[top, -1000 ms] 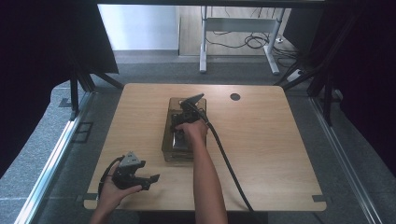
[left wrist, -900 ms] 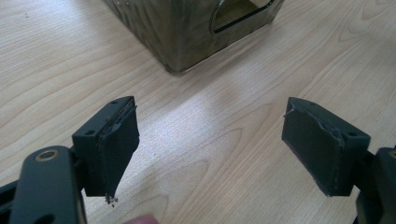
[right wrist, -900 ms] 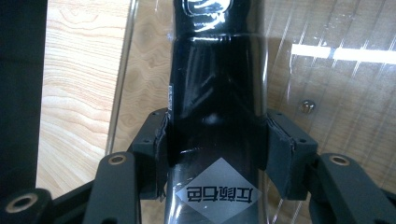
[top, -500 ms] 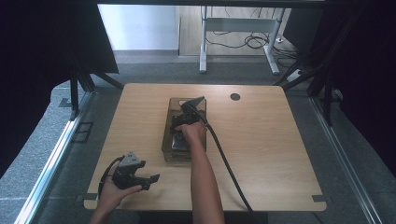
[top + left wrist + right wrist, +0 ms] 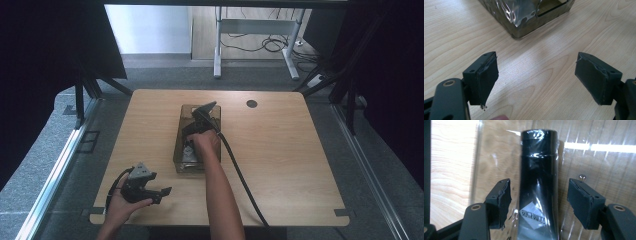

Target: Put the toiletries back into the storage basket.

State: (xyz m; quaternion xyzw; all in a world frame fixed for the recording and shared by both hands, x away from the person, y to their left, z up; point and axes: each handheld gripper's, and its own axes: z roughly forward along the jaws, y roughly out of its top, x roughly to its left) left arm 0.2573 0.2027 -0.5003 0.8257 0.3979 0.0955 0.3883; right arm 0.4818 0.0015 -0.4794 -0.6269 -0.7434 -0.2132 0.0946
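R gripper (image 5: pixel 537 202) jaws just opening, apart either side of black tube (image 5: pixel 537 182) in clear bin (image 5: pixel 181 150), table centre. Looks light, film-wrapped, slippery: grab mid-body. L gripper (image 5: pixel 536 80) apart, near-left.

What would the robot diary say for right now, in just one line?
right tool: jaws just opened, pads off black tube | tube: wrapped, lying in clear box | left tool: open, empty, over table

Light wooden bench (image 5: pixel 295 165) with rounded corners stood on grey floor (image 5: pixel 380 150). A dark round hole (image 5: pixel 251 104) sat near its far edge. A clear smoky plastic rectangular box (image 5: pixel 178 150) lay directly on the bench near the middle, long side running front to back. A black cable (image 5: pixel 240 175) trailed over the top toward the near edge.
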